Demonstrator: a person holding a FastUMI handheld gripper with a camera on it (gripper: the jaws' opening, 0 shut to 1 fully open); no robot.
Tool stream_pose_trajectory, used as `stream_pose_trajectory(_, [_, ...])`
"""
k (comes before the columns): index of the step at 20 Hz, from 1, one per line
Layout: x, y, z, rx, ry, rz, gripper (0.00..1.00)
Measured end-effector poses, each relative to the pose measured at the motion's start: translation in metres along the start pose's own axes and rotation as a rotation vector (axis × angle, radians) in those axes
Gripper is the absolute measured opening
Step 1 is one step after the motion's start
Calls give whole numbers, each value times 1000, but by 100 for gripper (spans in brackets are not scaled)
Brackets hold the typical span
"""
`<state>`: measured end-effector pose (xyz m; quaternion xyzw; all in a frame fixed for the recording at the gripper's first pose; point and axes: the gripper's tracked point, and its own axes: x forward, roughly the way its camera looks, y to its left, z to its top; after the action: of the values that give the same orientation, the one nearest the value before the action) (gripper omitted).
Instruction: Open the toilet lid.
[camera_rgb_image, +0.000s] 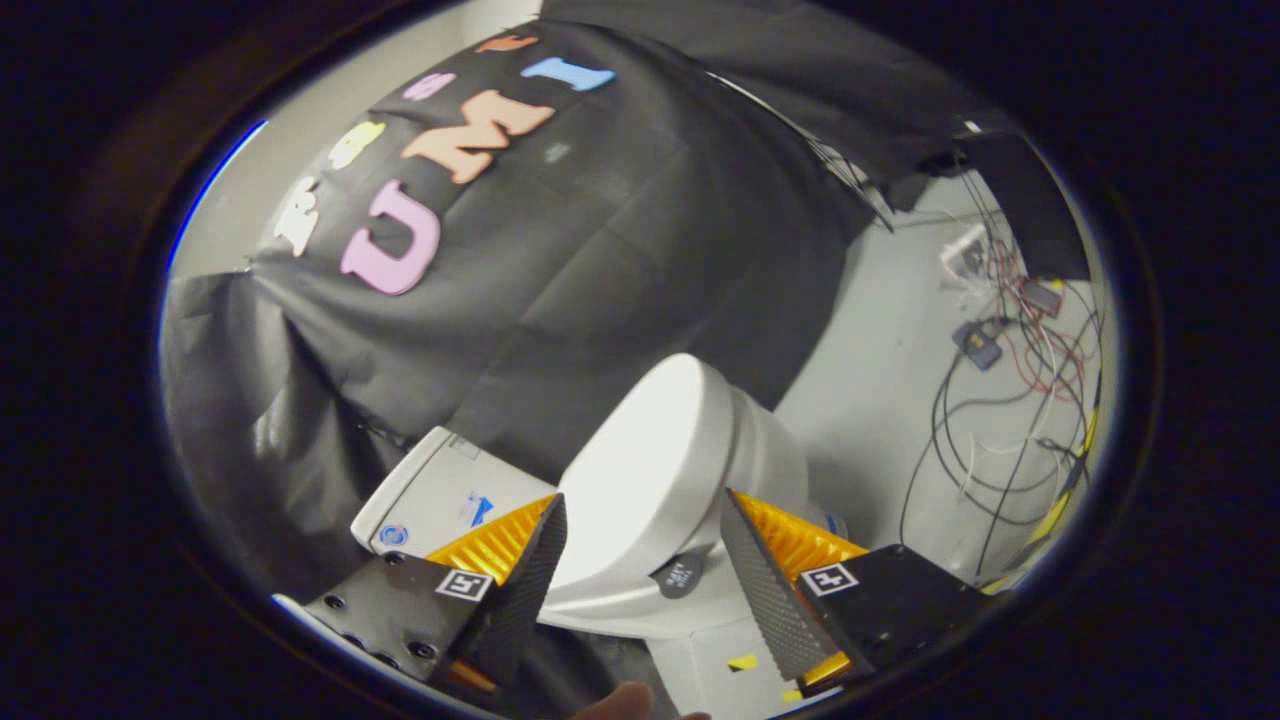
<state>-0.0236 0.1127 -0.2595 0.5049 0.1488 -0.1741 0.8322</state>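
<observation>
We see the jaws spread wide, gripping nothing, with their two ribbed fingers flanking the front of a glossy white oval toilet lid. The lid sits between the fingers and reaches just beyond their tips; whether either finger touches it we cannot tell. The lid looks closed, lying down on the white ceramic toilet bowl, whose rim shows beneath it between the fingers. A small dark grey round tab sits at the lid's front edge, near the right finger. Behind the lid stands the rounded white toilet body. Beside the left finger, just past its tip, lies a flat white box-like panel with small blue marks, partly hidden by that finger. Beyond all this hangs the creased black cloth wall of the booth. Further off, past the right finger, a pale grey floor carries a tangle of black, red and white cables. Below the fingers, a fingertip of a person's hand just shows.
</observation>
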Motion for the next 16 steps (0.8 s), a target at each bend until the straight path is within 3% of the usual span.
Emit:
stream_pose_trajectory(7, [36,-25,-76,212,161,-52,96])
stream_pose_trajectory(9, [42,-34,-107,199,239,-95,79])
stream_pose_trajectory(12, [48,-13,-105,271,248,-26,54])
stream_pose_trajectory(15, [53,-18,-107,305,247,-37,30])
stream_pose_trajectory(16, [54,-18,-106,330,244,-42,28])
